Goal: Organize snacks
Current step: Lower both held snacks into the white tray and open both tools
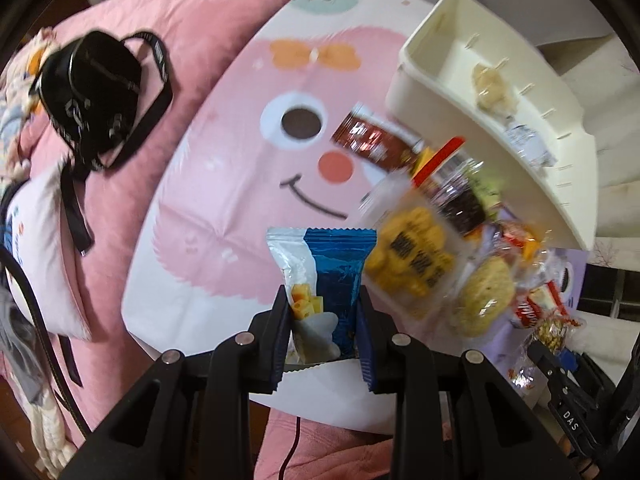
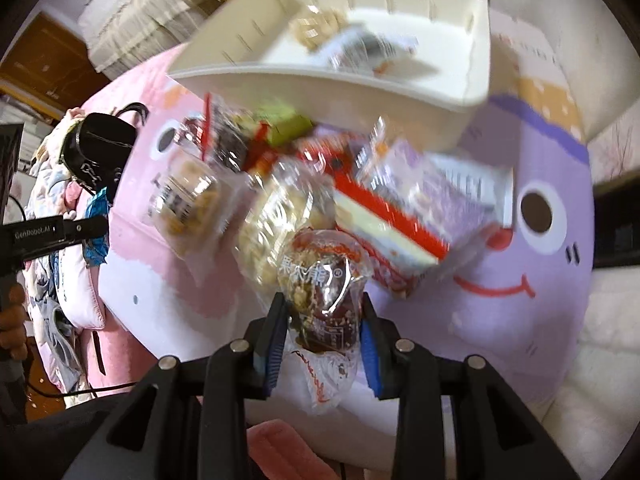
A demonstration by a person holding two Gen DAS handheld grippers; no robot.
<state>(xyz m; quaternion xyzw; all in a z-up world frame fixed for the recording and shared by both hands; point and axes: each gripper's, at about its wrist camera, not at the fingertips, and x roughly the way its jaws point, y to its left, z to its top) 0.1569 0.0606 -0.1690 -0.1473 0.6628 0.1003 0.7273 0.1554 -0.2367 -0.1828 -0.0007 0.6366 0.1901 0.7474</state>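
Snacks mostly unsorted: approx two pkts sit in cream bin, big pile left on cartoon mat beside it. Left claw grips blue cheese pkt, right claw grips clear nut-date pkt, both above mat w/ bin nearby.

A pink quilt covers the bed, a black bag on it, brown floor beyond

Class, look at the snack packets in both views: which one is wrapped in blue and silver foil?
The blue and silver packet clamped in the left gripper. It alone is opaque foil with cheese cubes printed on it; the right gripper holds a clear packet.
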